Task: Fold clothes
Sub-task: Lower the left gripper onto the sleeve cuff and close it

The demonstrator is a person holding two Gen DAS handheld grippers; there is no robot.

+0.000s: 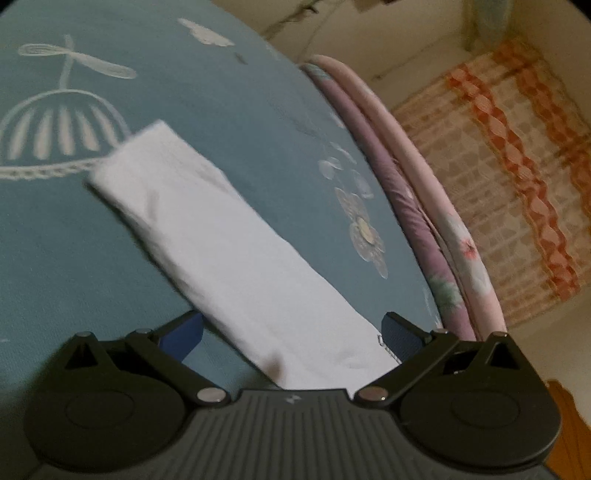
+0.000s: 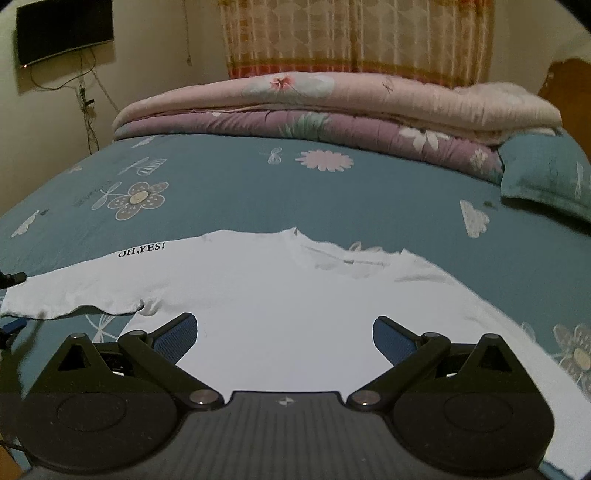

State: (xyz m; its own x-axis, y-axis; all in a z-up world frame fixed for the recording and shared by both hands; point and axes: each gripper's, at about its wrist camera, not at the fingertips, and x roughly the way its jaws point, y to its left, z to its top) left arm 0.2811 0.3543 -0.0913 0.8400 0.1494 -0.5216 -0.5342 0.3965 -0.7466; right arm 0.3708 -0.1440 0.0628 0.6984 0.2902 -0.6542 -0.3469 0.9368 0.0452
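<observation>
A white T-shirt (image 2: 295,295) lies spread flat on the teal bed sheet (image 2: 240,184), with "OH,YES!" printed near its left sleeve (image 2: 74,291). My right gripper (image 2: 284,339) hovers open over the shirt's body, blue pads (image 2: 177,339) wide apart and holding nothing. In the left wrist view a long white strip of the garment (image 1: 221,240) runs from between the fingers up and to the left across the sheet (image 1: 74,277). My left gripper (image 1: 291,336) is open, with the cloth lying between its spread pads (image 1: 400,339). Dark parts at the right view's left edge may be the left gripper.
Folded pink and purple quilts (image 2: 314,107) are stacked along the bed's far side, also seen as quilts (image 1: 424,221) at the bed edge. A teal pillow (image 2: 546,177) lies at the right. An orange-patterned curtain (image 2: 354,37), a wall screen (image 2: 62,29) and a wooden headboard (image 2: 565,74) stand beyond.
</observation>
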